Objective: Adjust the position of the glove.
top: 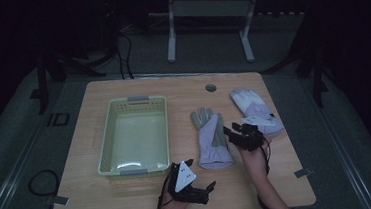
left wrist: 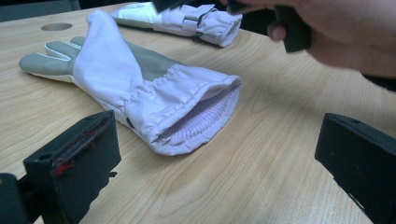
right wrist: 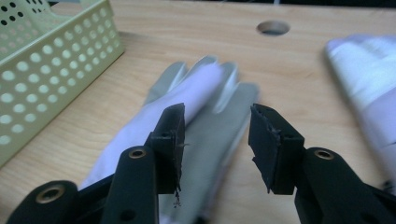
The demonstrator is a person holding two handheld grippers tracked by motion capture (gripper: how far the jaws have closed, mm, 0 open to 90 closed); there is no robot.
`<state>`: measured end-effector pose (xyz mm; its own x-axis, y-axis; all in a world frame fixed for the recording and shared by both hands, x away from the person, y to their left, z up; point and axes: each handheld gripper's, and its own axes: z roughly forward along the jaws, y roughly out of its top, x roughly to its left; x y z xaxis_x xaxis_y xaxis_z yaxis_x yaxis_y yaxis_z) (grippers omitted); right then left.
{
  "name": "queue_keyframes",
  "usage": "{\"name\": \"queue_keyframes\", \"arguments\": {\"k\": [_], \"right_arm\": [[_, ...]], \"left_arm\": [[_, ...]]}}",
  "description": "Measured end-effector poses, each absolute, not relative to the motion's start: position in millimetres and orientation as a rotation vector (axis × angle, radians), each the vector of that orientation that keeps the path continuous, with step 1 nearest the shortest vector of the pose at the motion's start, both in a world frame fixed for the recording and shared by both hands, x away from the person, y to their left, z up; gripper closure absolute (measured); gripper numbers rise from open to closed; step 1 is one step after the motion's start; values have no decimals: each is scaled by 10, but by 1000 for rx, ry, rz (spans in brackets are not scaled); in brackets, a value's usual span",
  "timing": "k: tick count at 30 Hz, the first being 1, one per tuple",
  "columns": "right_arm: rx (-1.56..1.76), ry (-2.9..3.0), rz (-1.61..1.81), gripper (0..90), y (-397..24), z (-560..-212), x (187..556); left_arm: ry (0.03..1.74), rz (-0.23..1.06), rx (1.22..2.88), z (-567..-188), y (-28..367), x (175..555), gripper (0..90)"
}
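Hovering over the nearer glove [right wrist: 187,121], our right gripper [right wrist: 217,140] has its jaws partly spread and pinches nothing; our left gripper [top: 200,191] rests spread wide near the worktop's [top: 259,179] front edge. We judge the glove light, soft and floppy, best pinched at its gathered cuff [left wrist: 196,107]. We count two gloves, the second [top: 255,110] just beyond, and one basket [top: 133,136].
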<state>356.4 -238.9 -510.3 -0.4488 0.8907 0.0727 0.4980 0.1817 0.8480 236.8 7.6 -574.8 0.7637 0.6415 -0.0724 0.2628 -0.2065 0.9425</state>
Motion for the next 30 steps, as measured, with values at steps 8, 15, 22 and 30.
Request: {"name": "queue_keyframes", "arguments": {"k": [8,15,22,30], "right_arm": [[1232,2007,1210,570,-2868,-4983,3743],[1284,1984,1144,601,-3370,-4961,3881],[1336,1942,1107,565,-3681,-4934,4108],[1355,2029,1093,522,-3760,-5021,4453]], "left_arm": [[711,402,1789,-5747,77,2371,2],[715,408,1789,-5747,71,2371,2],[716,418,1792,-5746,67,2365,2],[717,426,1794,-5746,62,2363,2]]}}
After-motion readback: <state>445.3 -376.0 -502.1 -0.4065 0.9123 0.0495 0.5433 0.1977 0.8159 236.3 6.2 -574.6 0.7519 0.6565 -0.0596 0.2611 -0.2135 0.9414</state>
